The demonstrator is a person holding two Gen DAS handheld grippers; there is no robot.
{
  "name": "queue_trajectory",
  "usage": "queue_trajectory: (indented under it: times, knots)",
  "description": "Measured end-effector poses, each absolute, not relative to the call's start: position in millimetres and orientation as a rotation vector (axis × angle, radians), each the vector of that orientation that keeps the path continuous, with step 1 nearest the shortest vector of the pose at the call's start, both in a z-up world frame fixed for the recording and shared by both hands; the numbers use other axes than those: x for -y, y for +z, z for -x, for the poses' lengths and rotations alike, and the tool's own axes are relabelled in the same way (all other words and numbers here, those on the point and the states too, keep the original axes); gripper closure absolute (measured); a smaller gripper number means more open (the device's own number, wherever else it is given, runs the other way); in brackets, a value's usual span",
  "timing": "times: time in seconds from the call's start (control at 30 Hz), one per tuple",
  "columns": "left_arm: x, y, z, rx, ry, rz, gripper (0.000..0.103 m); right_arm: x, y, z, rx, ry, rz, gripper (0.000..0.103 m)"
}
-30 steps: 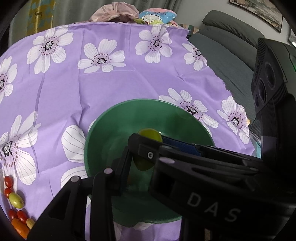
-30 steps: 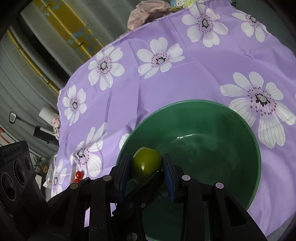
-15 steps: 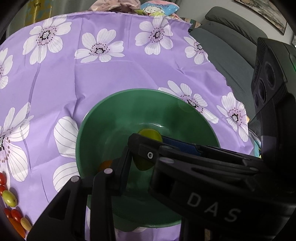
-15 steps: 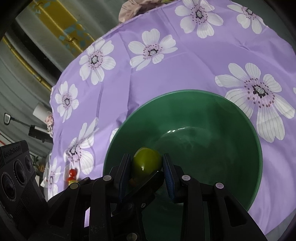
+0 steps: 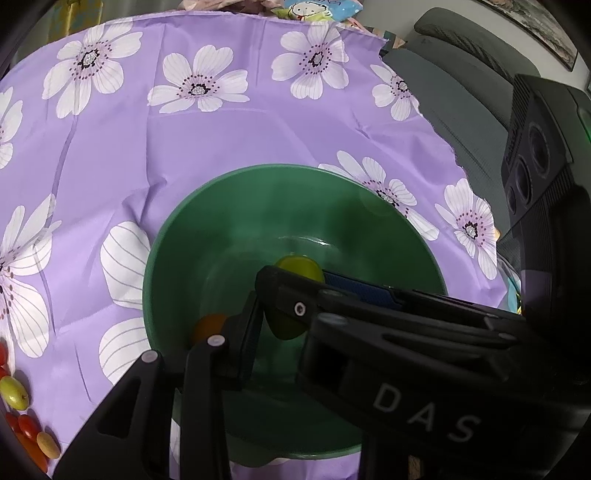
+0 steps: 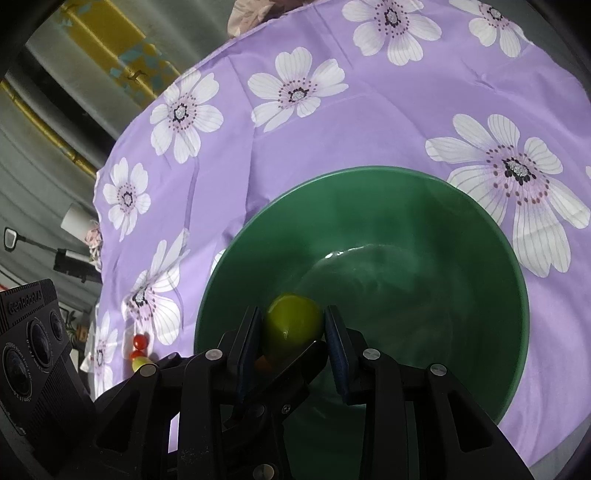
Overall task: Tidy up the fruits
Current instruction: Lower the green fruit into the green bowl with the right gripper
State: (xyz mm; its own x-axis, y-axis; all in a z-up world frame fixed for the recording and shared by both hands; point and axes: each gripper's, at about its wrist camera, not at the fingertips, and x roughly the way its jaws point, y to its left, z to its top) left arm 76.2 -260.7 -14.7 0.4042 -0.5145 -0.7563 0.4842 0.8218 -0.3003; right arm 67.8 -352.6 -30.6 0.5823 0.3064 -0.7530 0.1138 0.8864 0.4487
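Observation:
A green bowl (image 5: 221, 240) (image 6: 406, 221) sits on a purple flowered cloth (image 5: 110, 147), with both grippers over it. My right gripper (image 6: 293, 325) is shut on a yellow-green fruit (image 6: 291, 317). In the left wrist view its finger (image 5: 295, 295) crosses in front, and green fruit (image 5: 295, 269) shows above and below it. My left gripper (image 5: 286, 326) has its left pad against the lower green part; its other finger is hidden. Whether that is the same fruit I cannot tell. An orange fruit (image 5: 208, 326) lies in the bowl beside the left finger.
Loose small fruits lie on the cloth at the left: a green one (image 5: 13, 391), red ones (image 5: 27, 424) (image 6: 140, 341). A grey sofa (image 5: 461, 92) stands past the cloth's right edge. Soft items are piled at the far edge (image 5: 317, 7).
The bowl has slid a little left in both views, and the orange fruit has come into sight in it. Both grips look the same.

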Motion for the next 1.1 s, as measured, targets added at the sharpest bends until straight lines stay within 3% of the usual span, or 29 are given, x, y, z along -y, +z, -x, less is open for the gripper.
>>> queue_trajectory:
  times: [1.1]
  knots:
    - [267.6,-22.6,-85.0,-1.020,-0.640,0.021,0.069,360.5,-42.0,-72.9,-0.996,0.093,-0.506,0.067]
